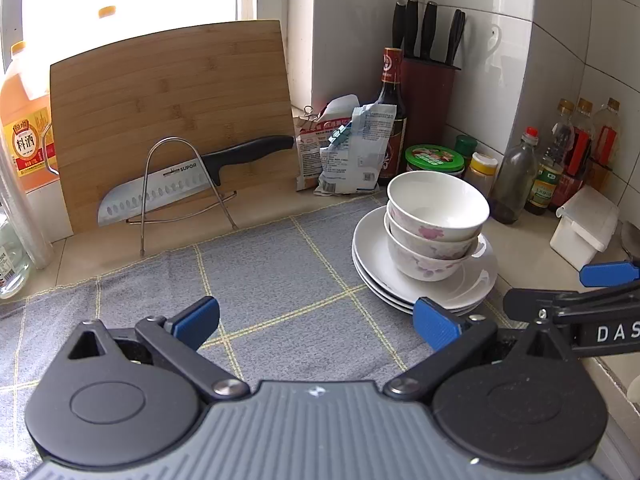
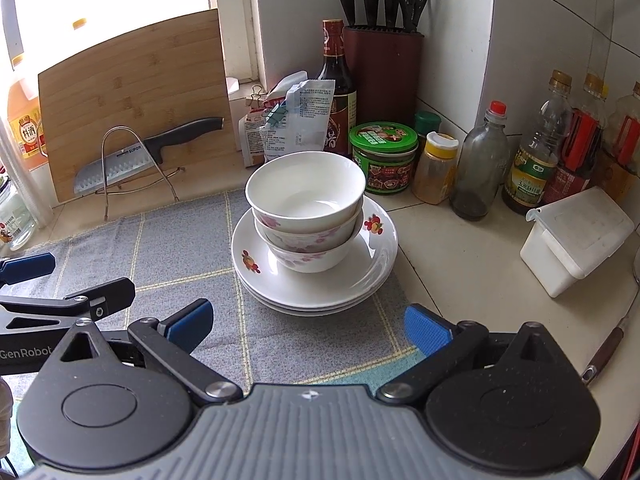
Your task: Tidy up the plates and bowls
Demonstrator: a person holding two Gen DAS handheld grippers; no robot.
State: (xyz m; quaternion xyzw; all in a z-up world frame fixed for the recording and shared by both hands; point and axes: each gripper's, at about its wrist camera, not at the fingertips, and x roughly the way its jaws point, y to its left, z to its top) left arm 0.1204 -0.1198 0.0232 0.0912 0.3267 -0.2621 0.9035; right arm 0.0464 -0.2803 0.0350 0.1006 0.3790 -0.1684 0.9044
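bowls (image 2: 306,216) nested on the plates (image 2: 314,280) already, looks basically done. both tools, left tool (image 1: 316,326) and right tool (image 2: 308,326), wide open, empty, just short of the plates.

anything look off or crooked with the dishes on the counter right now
Mostly tidy. The three bowls sit nested on the stacked plates, but the bowl stack leans slightly and sits off-centre, toward the plates' back-left. Nothing is spilled or visibly chipped. Both tongs are open and clear of the dishes.
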